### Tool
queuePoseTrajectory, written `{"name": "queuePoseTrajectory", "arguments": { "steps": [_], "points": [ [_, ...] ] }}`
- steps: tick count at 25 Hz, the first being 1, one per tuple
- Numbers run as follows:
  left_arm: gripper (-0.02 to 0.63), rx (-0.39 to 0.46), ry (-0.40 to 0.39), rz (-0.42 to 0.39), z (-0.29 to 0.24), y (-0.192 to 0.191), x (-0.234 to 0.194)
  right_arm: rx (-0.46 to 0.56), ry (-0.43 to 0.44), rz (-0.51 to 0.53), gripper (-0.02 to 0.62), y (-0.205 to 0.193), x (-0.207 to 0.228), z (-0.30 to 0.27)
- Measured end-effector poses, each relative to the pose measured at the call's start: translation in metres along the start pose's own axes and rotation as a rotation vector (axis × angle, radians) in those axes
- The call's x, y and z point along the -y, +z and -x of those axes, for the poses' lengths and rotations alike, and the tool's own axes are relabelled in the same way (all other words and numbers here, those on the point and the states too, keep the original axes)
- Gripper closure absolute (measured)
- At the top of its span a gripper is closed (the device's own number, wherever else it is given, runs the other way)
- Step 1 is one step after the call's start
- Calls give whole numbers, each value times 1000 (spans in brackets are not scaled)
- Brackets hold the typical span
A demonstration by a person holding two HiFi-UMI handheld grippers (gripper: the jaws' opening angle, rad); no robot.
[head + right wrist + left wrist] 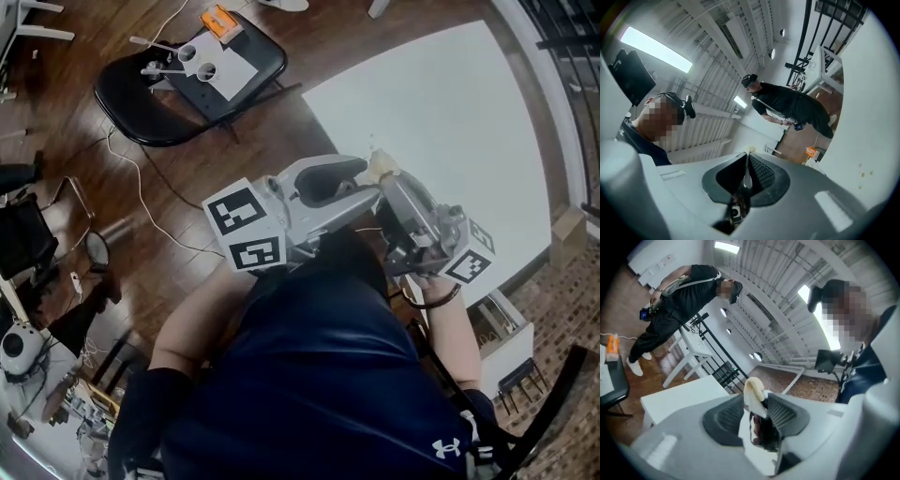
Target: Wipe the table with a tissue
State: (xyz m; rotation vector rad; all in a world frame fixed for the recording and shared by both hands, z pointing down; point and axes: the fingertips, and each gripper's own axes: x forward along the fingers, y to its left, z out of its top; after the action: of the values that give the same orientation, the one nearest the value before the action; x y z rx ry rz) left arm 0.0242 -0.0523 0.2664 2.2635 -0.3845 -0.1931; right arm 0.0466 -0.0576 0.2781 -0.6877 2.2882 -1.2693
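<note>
Meeting tip to tip over the near edge of the flat white table (441, 103), the left gripper (367, 180) and the right gripper (387, 186) are held close to the person's chest. A crumpled cream-white tissue (380, 167) sits where they meet, in the air over that edge. The left gripper's fingers stand spread, with the tissue between them. The right gripper's fingers are pressed together, with a thin white sliver of the tissue pinched in their line.

From that edge the white top spreads away ahead and to the right, towards a black metal railing (572, 56). Left of the table lies a dark wooden plank floor (141, 281), crossed by a thin white cable (141, 192). A black folding chair (131, 94) carrying white papers stands near the table's far left corner. A second person in black clothing (679, 291) stands on the wooden floor, well apart from the grippers.
</note>
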Motion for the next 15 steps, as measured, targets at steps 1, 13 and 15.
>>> {"name": "queuePoseTrajectory", "arguments": {
  "steps": [1,13,15],
  "points": [
    [479,18,-32,13,3,4,2,-15,19,4,577,-1,-2,-1],
    [416,70,-179,130,15,17,2,-80,229,-80,577,-8,-23,-13],
    [435,67,-224,152,16,17,8,-80,242,-90,577,-7,-25,-15]
  ]
}}
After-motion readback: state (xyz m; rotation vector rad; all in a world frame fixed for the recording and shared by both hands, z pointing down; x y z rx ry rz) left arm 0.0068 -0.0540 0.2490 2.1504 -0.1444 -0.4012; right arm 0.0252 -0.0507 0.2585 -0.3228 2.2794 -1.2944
